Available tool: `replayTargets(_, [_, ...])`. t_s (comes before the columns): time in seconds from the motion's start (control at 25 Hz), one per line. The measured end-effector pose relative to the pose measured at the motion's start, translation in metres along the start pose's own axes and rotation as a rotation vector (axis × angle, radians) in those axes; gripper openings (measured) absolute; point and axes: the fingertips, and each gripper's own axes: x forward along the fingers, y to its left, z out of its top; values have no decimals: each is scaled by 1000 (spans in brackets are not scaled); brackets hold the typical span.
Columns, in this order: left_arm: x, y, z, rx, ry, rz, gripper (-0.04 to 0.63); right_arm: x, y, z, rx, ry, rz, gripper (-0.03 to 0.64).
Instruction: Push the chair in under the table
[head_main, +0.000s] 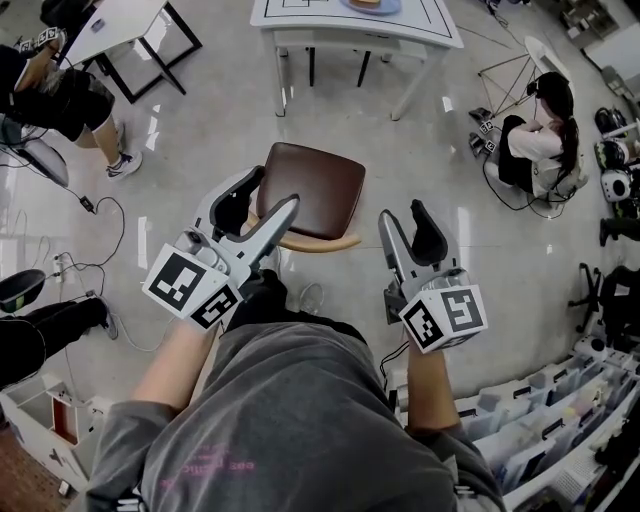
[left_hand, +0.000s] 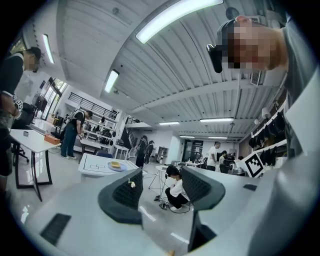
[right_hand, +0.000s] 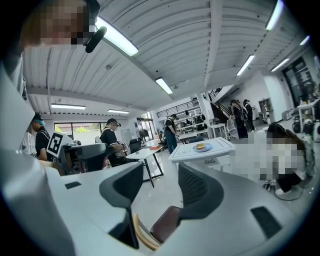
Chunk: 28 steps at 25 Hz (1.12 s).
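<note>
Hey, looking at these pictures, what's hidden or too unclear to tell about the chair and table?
Chair legs: head view, hidden under its seat.
Table far side and plate: head view, cut off by the top edge.
Food on the plate: both gripper views, too small to identify.
Most of the chair: right gripper view, behind the right tool.
</note>
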Motion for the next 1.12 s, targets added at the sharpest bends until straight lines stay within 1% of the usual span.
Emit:
replayTargets(0.24, [11,29,-4,-25,12,-10,241,25,-4,-8,9,28,-20,202])
replayTargets(0.4, [21,49,-4,-28,24,-26,241,43,-6,-10,23,42,-45,202])
replayTargets(0.6, [30,87,-8,-46,51,-42,241,73,-6,-17,38,61,-82,202])
replayTargets(0.84, [38,143,-29,-95,119,-61,241,116,-7,-39,91,109,-155,202])
replayTargets(1.12, [47,188,-58,-145,182,-92,241,145,-12,-70,125,178,-239,202])
